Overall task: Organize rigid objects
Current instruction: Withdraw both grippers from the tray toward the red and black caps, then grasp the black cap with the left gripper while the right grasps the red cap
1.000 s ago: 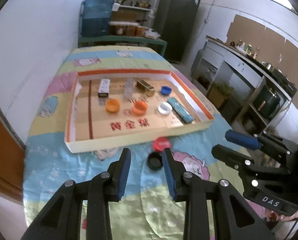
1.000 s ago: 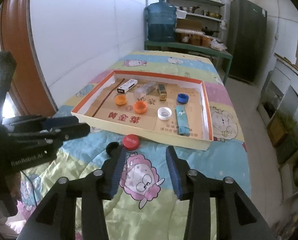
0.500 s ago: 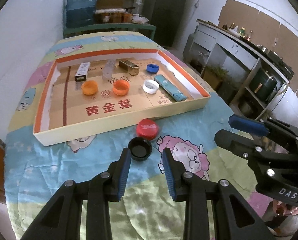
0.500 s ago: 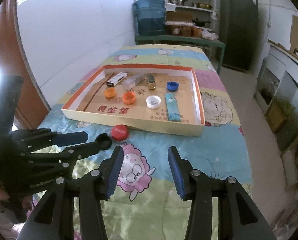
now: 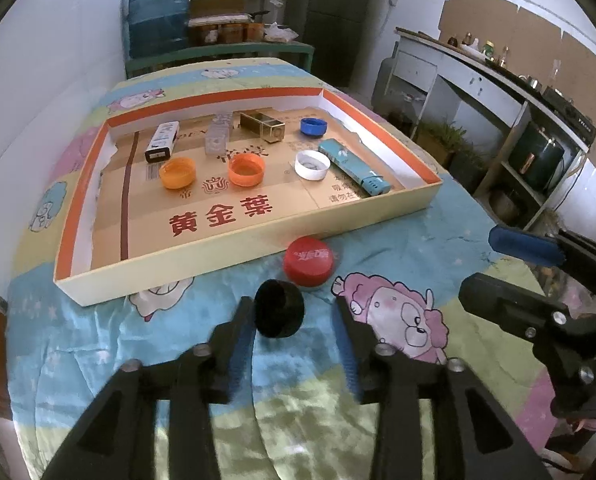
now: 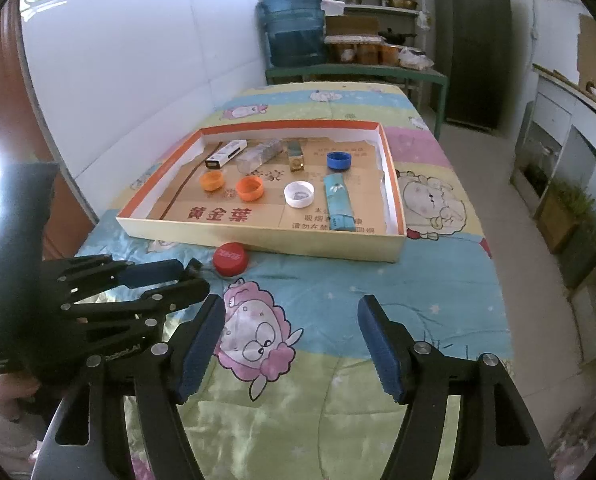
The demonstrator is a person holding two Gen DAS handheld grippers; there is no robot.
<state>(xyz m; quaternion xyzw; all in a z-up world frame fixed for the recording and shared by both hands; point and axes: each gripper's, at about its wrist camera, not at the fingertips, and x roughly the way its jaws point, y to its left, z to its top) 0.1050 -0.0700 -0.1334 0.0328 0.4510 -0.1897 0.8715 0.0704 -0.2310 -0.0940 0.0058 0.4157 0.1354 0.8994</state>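
A black bottle cap (image 5: 280, 314) lies on the cartoon-print cloth between the fingers of my left gripper (image 5: 294, 320). The jaws are opening; the cap sits close to the left finger and is not pinched. Just beyond it a red cap (image 5: 309, 261) rests against the front wall of the shallow cardboard tray (image 5: 258, 236). My right gripper (image 6: 290, 312) hovers over the cloth with its jaws opening wide and only the sheep print between them. From the right wrist view the red cap (image 6: 230, 259) shows, while the left gripper (image 6: 170, 276) hides the black cap.
The tray (image 6: 393, 200) holds two orange caps (image 5: 178, 174), a white cap (image 5: 311, 164), a blue cap (image 5: 313, 127), a teal box (image 5: 353, 166) and small boxes at the back. A wall runs along the left. Counters and floor lie to the right.
Both grippers have spread their jaws wider. The left gripper has sunk and come forward, so the black cap that lay just ahead of its tips now lies between them.
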